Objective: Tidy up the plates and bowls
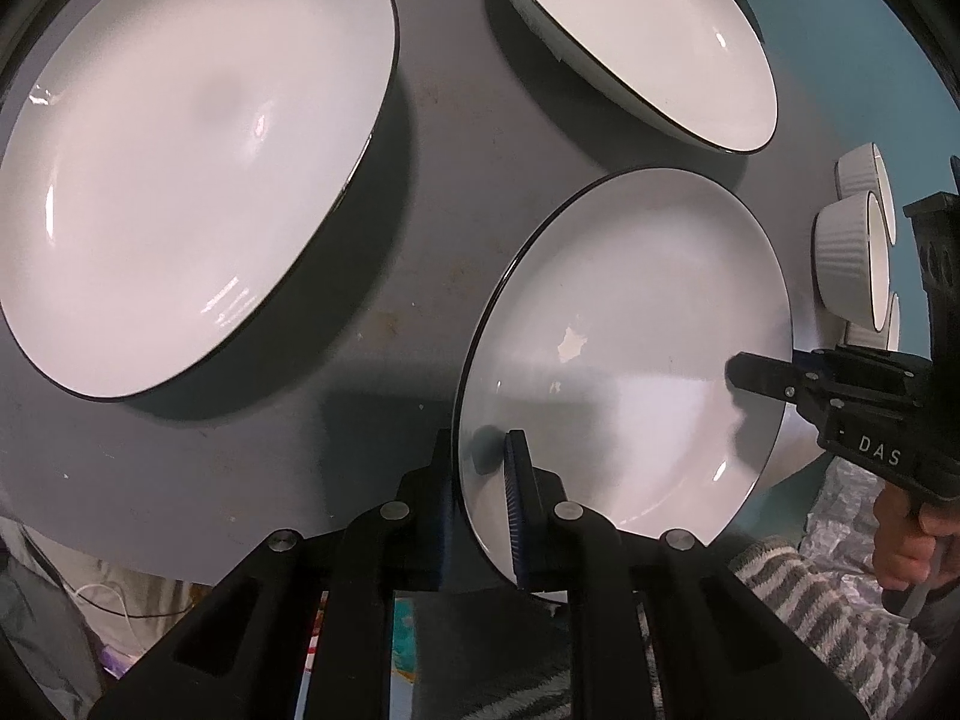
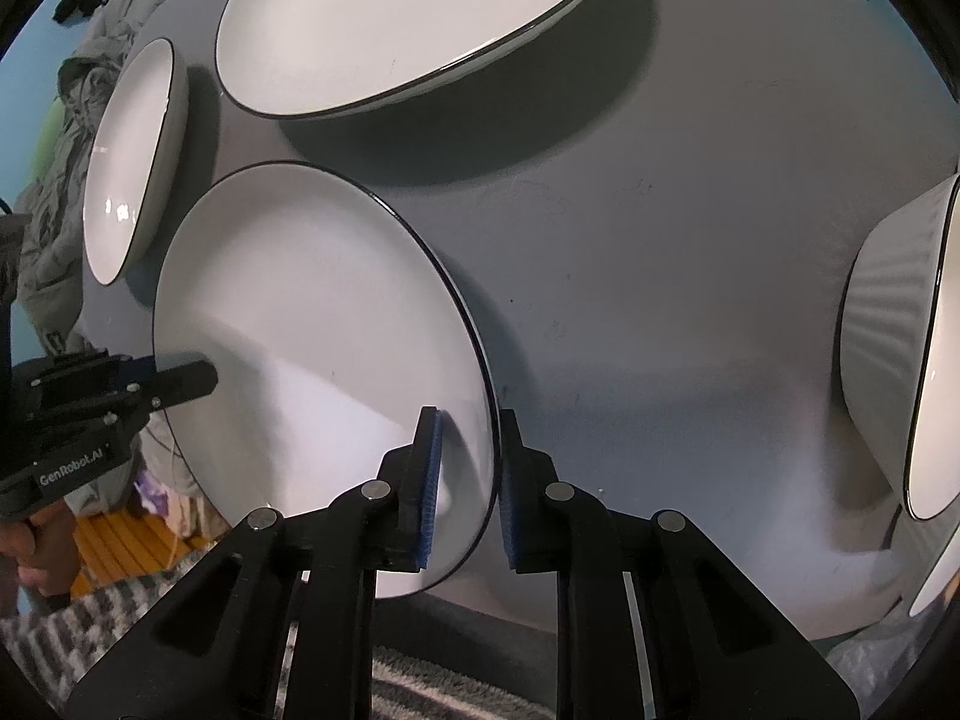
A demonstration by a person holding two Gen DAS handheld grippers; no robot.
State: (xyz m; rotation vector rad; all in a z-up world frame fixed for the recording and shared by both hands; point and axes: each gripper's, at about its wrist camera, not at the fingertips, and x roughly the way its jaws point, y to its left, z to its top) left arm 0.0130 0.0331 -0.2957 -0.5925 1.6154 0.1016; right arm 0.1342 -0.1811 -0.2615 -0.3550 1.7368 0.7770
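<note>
A: In the left wrist view, we see our left tool (image 1: 480, 480) at the bottom centre, clenched on the near rim of the white plate (image 1: 630, 348), one finger above and one below. The plate sits lower right of centre over the grey table (image 1: 420, 228).

B: And the right tool (image 1: 744, 372)?

A: It comes in from the right edge, its tip over the same plate's far rim. A large plate (image 1: 180, 168) fills the upper left, another plate (image 1: 648, 42) lies at the top, and ribbed bowls (image 1: 852, 252) stand at the right.

B: In the right wrist view, we see our right tool (image 2: 468, 480) with its blue pads (image 2: 429, 480) on either side of that plate's (image 2: 312, 330) edge, gripping it. The left tool (image 2: 180, 381) holds the opposite rim, at the left.

A: A ribbed bowl (image 2: 888, 348) stands at the right edge.
</note>
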